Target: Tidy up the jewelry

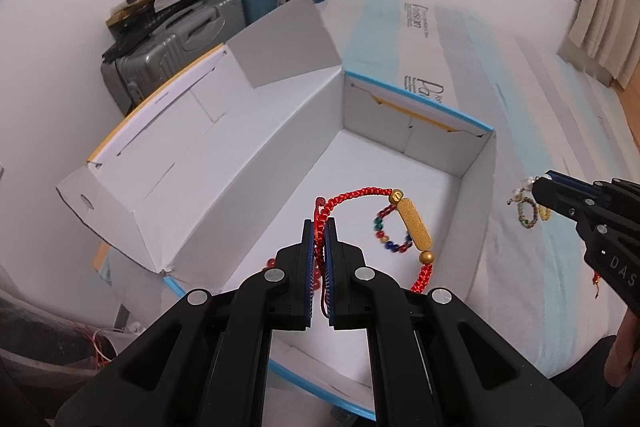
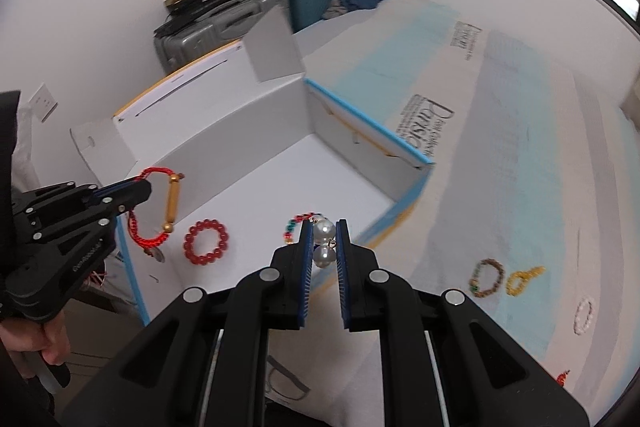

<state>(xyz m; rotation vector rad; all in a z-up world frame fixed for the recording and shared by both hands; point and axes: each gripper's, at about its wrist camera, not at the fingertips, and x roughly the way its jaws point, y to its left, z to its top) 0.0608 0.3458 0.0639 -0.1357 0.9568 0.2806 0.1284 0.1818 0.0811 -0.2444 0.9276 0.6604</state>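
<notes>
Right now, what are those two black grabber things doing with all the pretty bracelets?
A person is tidying jewelry into a white box. The left gripper is shut on a red braided bracelet with a gold bar, held over the box. The right gripper is shut on a pearl piece. A red bead bracelet and a multicolored bead bracelet already lie inside. More bracelets wait on the bed.

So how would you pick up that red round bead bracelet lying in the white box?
The red round bead bracelet lies flat on the floor of the white cardboard box, apart from the other pieces. I'd probably come straight down from above and pinch one side of the ring, one finger inside the loop and one outside. The near side looks easiest, away from the box walls.
</notes>
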